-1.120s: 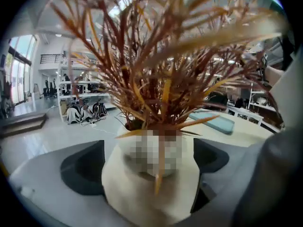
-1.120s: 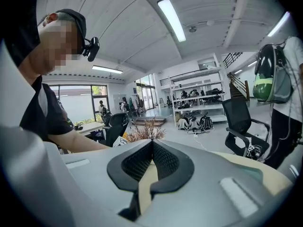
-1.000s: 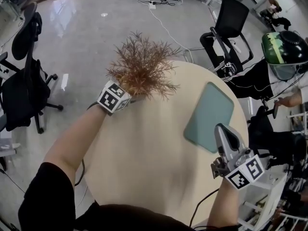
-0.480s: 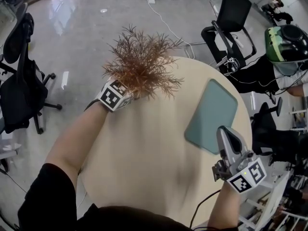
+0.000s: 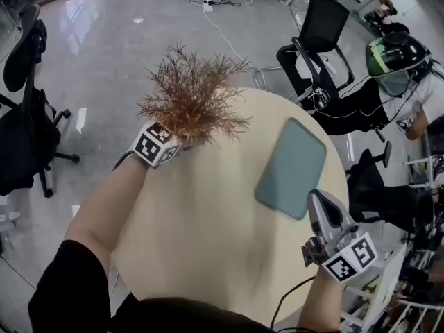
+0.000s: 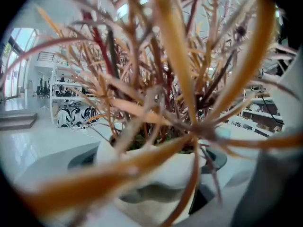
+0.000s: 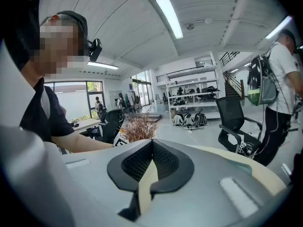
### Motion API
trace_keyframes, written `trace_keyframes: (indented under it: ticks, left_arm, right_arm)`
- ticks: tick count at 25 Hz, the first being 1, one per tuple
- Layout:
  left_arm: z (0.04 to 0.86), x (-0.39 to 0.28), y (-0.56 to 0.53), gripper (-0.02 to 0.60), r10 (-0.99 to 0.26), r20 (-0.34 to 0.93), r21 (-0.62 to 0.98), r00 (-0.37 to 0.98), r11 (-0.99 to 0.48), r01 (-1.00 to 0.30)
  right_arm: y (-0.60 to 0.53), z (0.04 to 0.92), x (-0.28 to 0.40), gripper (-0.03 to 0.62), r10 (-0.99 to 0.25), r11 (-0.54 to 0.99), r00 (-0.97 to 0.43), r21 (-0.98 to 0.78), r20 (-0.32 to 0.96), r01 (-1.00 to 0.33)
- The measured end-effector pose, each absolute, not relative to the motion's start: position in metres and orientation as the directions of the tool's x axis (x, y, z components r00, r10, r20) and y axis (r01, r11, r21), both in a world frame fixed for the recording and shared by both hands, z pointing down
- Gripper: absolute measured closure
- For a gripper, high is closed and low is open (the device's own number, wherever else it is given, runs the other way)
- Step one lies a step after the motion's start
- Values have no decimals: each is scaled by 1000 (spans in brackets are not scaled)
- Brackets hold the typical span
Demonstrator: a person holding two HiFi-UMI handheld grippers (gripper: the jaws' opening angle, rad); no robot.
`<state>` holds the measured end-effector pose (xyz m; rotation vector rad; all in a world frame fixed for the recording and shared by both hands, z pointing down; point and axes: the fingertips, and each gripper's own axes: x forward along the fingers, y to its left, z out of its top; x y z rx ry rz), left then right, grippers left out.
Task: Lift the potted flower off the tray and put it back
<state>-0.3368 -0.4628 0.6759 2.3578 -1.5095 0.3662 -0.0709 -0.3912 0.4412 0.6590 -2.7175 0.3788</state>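
Rust-brown potted flower (image 5: 191, 99), upper left of frame, well apart from teal tray (image 5: 291, 166), white pot (image 6: 142, 167) clamped in left claw (image 6: 154, 178); likely light, top-heavy, brittle fronds, so grip pot wall; right claw (image 7: 151, 145) closed, empty.

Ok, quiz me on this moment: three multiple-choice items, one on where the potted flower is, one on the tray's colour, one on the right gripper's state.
1. Where is the potted flower?
A. Standing on the tray
B. Held in the left gripper, away from the tray
C. Lying on the floor

2. What colour is the tray?
A. Teal
B. Red
C. Black

3. What is the right gripper doing?
A. Clamping the pot
B. Wide open around the tray's rim
C. Shut on nothing

Answers:
1 B: the potted flower sits in the left gripper by the table's far left edge.
2 A: the tray lies bare and teal on the table.
3 C: the tips of the right gripper meet, with only table behind them.
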Motion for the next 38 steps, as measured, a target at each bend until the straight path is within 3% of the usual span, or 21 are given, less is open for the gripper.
trace_keyframes:
  ticks: [7, 15, 26, 38]
  left_arm:
    - [636, -342, -451, 48, -819, 373, 114, 435, -425, -898]
    - [582, -324, -446, 48, -826, 353, 66, 439, -446, -892]
    - [511, -188, -506, 48, -790, 307, 74, 531, -537, -840]
    - [530, -54, -543, 48, -705, 331, 83, 627, -640, -763]
  right_arm:
    - [-374, 402, -64, 579, -446, 840, -830, -163, 336, -518]
    - [-344, 395, -11, 579, -499, 813, -815, -167, 295, -558]
    - [-343, 393, 118, 579, -620, 727, -732, -142, 283, -671]
    - [-349, 403, 221, 579, -725, 630, -643, -142, 244, -764]
